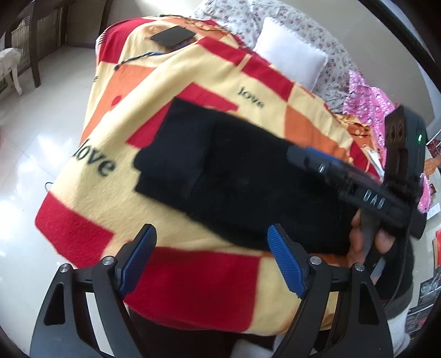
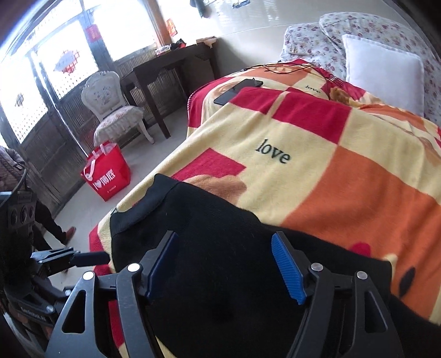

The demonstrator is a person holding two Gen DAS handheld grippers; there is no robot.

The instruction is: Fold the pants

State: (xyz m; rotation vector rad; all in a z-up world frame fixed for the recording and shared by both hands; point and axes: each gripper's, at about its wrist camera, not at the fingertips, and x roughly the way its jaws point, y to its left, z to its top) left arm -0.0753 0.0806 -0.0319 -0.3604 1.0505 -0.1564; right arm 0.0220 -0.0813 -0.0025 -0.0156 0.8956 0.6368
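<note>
The black pants (image 1: 220, 170) lie folded on a bed covered with a red, yellow and orange "love" blanket (image 1: 171, 82). They also show in the right wrist view (image 2: 215, 236), with the ribbed waistband toward the bed's left edge. My left gripper (image 1: 210, 242) is open and empty, hovering above the near edge of the pants. My right gripper (image 2: 224, 247) is open and empty just above the pants. The right gripper also shows in the left wrist view (image 1: 300, 157), held over the pants' right side.
A white pillow (image 1: 292, 60) and floral bedding (image 1: 234, 16) lie at the head of the bed. A dark phone (image 1: 173, 35) with cables lies on the blanket. Pink cloth (image 1: 369, 99) lies at right. A red bag (image 2: 107, 173), a chair (image 2: 110, 107) and a desk (image 2: 165, 71) stand on the floor.
</note>
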